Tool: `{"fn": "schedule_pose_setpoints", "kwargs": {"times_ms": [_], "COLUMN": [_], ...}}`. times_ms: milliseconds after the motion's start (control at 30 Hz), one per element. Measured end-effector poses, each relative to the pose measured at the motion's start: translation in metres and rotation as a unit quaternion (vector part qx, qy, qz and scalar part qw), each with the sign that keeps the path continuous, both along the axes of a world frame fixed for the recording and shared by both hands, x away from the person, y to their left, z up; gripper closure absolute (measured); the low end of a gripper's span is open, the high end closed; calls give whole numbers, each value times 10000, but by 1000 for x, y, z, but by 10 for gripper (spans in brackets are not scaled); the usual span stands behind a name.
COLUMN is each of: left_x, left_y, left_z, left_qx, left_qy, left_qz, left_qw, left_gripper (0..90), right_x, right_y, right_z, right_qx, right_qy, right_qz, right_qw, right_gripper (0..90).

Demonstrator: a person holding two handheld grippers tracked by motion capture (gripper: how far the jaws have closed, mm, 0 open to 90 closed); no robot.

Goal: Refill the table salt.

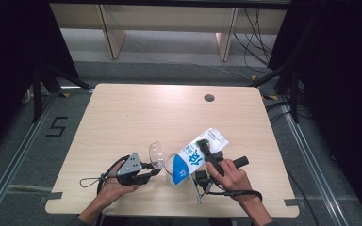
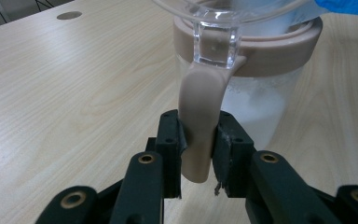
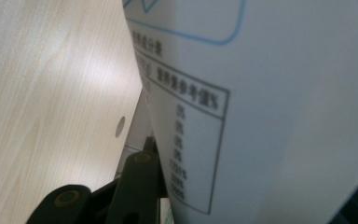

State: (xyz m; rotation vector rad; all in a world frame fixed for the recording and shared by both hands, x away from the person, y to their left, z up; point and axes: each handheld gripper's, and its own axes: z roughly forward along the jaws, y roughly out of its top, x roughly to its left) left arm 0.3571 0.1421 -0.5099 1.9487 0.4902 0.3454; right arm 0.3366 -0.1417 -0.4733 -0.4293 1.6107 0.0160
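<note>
A white-and-blue bag (image 1: 195, 157) is held tilted in the lower middle of the high view, its blue end lowered over the mouth of a clear jar (image 1: 169, 164) on the table (image 1: 136, 113). The right gripper (image 1: 203, 145) is clamped on the bag; in the right gripper view the printed white face of the bag (image 3: 261, 107) is pressed between the fingers (image 3: 140, 186). The left gripper (image 2: 196, 140) is clenched on the jar's tan handle (image 2: 198, 126), at the lower centre of the left gripper view, and the jar is steadied by it.

The jar (image 2: 261, 107) carries a tan rim (image 2: 270, 44), with a clear hinged lid (image 1: 156, 153) tipped open. White powder or grains appear to lie inside, up to about the upper half, though the frosted wall leaves this uncertain.

Spillage is judged the main risk: should the bag mouth drift off the rim, or be tipped too steeply, the contents could be thrown onto the table. The soft bag could also slip or buckle in the grip, and the jar could be twisted about its thin handle.
</note>
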Motion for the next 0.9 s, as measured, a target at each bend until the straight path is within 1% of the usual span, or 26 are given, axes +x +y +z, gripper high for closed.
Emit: {"fn": "schedule_pose_setpoints", "kwargs": {"times_ms": [33, 67, 100, 133, 367, 400, 533, 567, 633, 667, 700, 733, 767, 800, 833, 867, 900], "left_x": [0, 0, 0, 0, 0, 0, 0, 0, 0, 0, 0, 0, 0, 0, 0, 0, 0], "left_y": [1, 1, 1, 1, 1, 1, 0, 1, 0, 0, 0, 1, 0, 0, 1, 1, 0], "left_z": [0, 0, 0, 0, 0, 0, 0, 0, 0, 0, 0, 0, 0, 0, 0, 0, 0], "left_qx": [67, 58, 61, 58, 60, 59, 21, 68, 1, 2, 0, 66, -2, 2, 70, 57, 2], "left_qy": [-26, -24, -25, -23, -24, -24, -8, -26, -3, -3, -4, -26, -1, -1, -28, -25, -1], "left_qz": [-4, -4, -4, -3, -4, -4, -2, -5, 0, 0, 1, -4, 0, 1, -5, -4, 1], "left_qw": [10000, 10000, 10000, 10000, 10000, 10000, 10000, 10000, 10000, 10000, 10000, 10000, 10000, 10000, 10000, 10000, 10000], "left_gripper": [730, 730, 730, 730, 730, 730, 730, 730, 730, 730, 730, 730, 730, 730, 730, 730, 730], "right_x": [0, 0, 0, -1, -1, -1, -1, 0, 0, 0, 0, 0, 0, 0, -1, -2, -2], "right_y": [0, 0, 0, 0, 0, 0, 0, 0, 0, 0, 0, 0, 0, 0, 0, 1, 1], "right_z": [-1, -1, 0, -1, -1, -1, 0, 0, 1, 1, 1, 0, 0, -1, -1, 0, 0], "right_qx": [58, 58, 5, 74, 114, 74, 106, 93, 63, 68, 4, 63, 62, 62, 49, 16, 37], "right_qy": [36, 38, 33, 32, 45, 33, 28, 40, 5, 34, -3, 16, 20, 40, 105, 148, 158], "right_qz": [-38, -38, -12, -33, -42, -24, -34, -25, -6, -16, 15, -10, 2, -17, -89, -187, -171], "right_qw": [10000, 10000, 10000, 10000, 9999, 10000, 9999, 9999, 10000, 10000, 10000, 10000, 10000, 10000, 9999, 9997, 9997], "right_gripper": [708, 708, 708, 708, 710, 710, 711, 712, 712, 712, 712, 713, 713, 713, 713, 714, 714]}}
